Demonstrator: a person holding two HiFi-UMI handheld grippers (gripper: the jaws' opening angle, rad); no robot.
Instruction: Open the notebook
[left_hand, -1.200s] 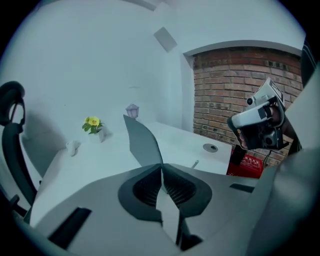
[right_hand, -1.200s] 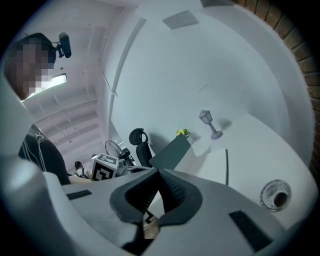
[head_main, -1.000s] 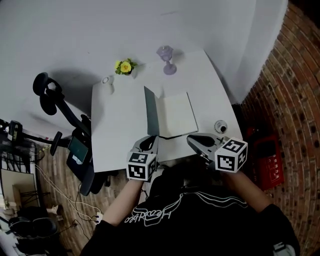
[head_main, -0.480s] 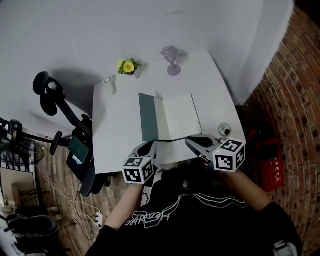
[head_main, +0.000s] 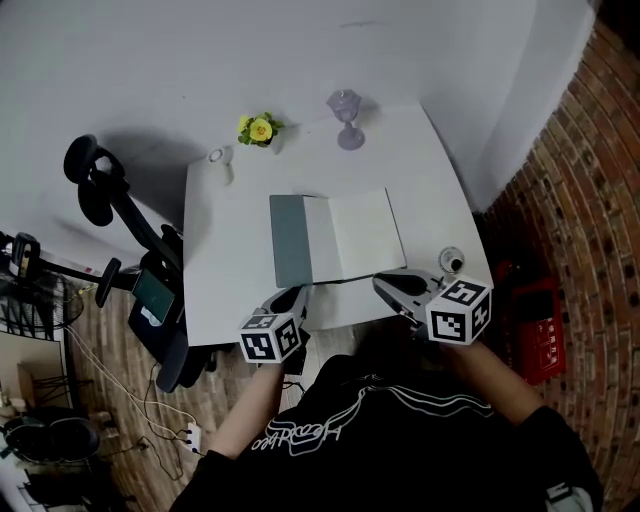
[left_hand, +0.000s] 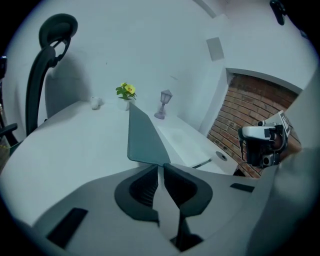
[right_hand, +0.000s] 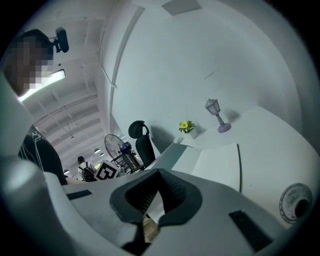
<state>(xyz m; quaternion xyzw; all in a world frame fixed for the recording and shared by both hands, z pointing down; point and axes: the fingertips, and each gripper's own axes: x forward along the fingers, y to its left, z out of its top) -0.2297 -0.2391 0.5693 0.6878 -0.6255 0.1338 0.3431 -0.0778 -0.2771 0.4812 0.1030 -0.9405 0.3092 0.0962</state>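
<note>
The notebook (head_main: 360, 235) lies open on the white table (head_main: 225, 260), white page up. Its grey-green cover (head_main: 288, 241) is swung over to the left and sits low above the tabletop. In the left gripper view the cover (left_hand: 142, 137) still slants up, and its near corner meets the tips of my left gripper (left_hand: 161, 166). That left gripper (head_main: 297, 293) is shut on the cover's near corner at the table's front edge. My right gripper (head_main: 390, 283) hovers shut by the notebook's near right corner. In its own view the right gripper (right_hand: 159, 172) holds nothing, and the page (right_hand: 220, 165) lies ahead.
At the table's far edge stand a potted yellow flower (head_main: 258, 129), a purple lamp-shaped ornament (head_main: 348, 118) and a small white object (head_main: 218, 158). A round item (head_main: 447, 260) sits near the right edge. A black office chair (head_main: 100, 190) stands left, a brick wall (head_main: 570, 200) right.
The cover went from standing upright to folded over leftward, almost flat. My left gripper moved left and down with it. The right gripper stayed put.
</note>
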